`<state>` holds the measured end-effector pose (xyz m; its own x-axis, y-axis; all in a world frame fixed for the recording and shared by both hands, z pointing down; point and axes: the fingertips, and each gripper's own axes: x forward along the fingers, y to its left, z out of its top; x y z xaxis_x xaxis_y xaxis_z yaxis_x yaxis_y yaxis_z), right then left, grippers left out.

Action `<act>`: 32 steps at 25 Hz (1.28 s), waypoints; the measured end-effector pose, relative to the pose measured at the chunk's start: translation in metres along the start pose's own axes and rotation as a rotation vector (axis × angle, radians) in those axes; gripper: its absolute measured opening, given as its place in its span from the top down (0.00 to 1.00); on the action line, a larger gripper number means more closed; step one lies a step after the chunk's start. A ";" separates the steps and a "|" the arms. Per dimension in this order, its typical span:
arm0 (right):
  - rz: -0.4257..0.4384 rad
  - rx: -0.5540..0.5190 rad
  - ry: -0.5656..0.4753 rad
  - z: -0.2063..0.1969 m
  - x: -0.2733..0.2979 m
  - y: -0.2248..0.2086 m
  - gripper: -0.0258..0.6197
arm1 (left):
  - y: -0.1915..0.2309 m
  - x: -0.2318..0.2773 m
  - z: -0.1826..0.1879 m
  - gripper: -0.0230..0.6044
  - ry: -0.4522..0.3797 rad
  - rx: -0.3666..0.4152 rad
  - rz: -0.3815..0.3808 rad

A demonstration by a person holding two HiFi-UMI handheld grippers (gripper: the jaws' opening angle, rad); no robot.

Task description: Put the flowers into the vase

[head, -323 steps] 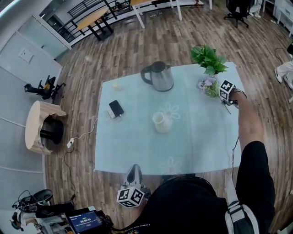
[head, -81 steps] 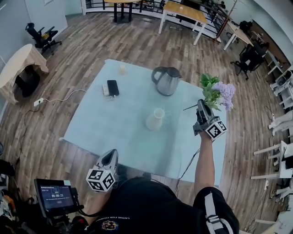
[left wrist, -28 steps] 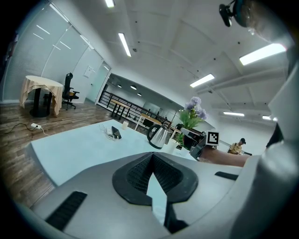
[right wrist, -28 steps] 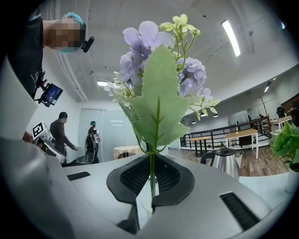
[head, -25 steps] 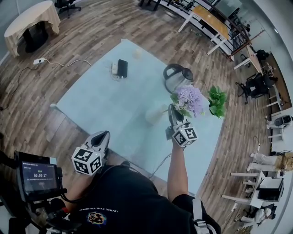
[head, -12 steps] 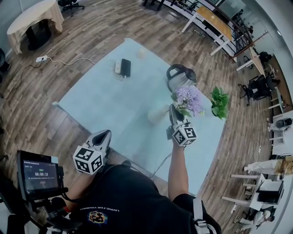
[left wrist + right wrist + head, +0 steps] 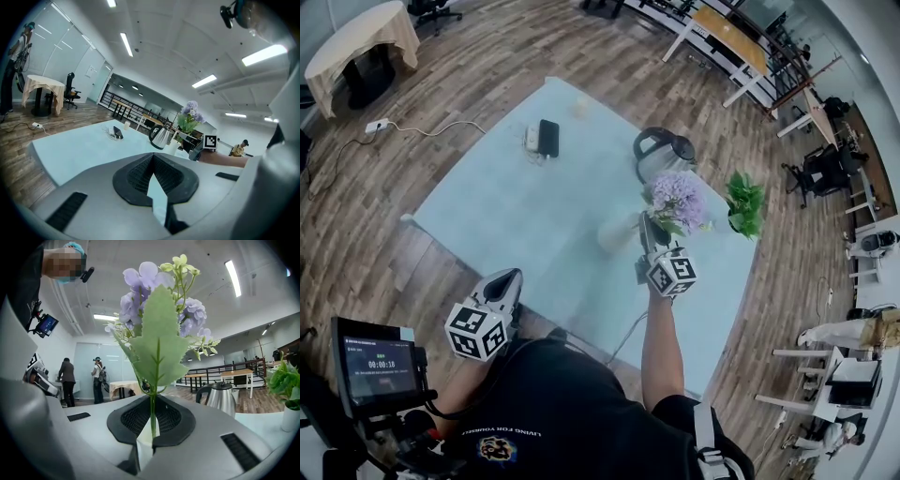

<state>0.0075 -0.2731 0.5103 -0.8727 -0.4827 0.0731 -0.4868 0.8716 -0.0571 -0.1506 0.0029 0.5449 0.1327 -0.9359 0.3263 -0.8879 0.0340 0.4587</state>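
Lilac blooms and green leaves on the flowers (image 7: pixel 159 310) above the grey, black-padded right tool (image 7: pixel 151 430); black-and-white squares on its cube (image 7: pixel 670 274); ahead of it, cream vase (image 7: pixel 617 231), silver kettle (image 7: pixel 659 157), pale mint tabletop (image 7: pixel 487 202).

Monitor (image 7: pixel 380 368) shows 00:00:18; shirt (image 7: pixel 546 405) reads LIVING FOR YOURSELF.

The person wears a black short-sleeved shirt (image 7: pixel 562 398) with white lettering, and the grey left gripper (image 7: pixel 510 276) and right gripper (image 7: pixel 645 223) bear black-and-white marker cubes (image 7: pixel 476 330).
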 end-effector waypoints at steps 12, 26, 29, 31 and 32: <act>-0.004 -0.003 -0.006 0.001 -0.004 0.001 0.91 | 0.001 -0.001 -0.004 0.95 0.004 -0.001 -0.005; 0.001 -0.003 -0.007 0.000 -0.002 0.001 0.91 | 0.002 -0.002 -0.004 0.95 0.007 0.000 0.000; 0.005 -0.002 -0.005 0.000 -0.002 0.002 0.91 | 0.002 -0.002 -0.004 0.95 0.005 0.000 0.001; 0.007 -0.002 -0.002 -0.001 -0.002 0.003 0.91 | 0.001 -0.002 -0.003 0.95 0.004 -0.001 0.001; 0.008 -0.001 -0.001 -0.001 -0.002 0.003 0.91 | 0.001 -0.002 -0.003 0.95 0.004 -0.001 0.001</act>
<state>0.0079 -0.2695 0.5107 -0.8766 -0.4759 0.0715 -0.4799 0.8755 -0.0562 -0.1506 0.0059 0.5471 0.1337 -0.9346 0.3297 -0.8874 0.0351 0.4596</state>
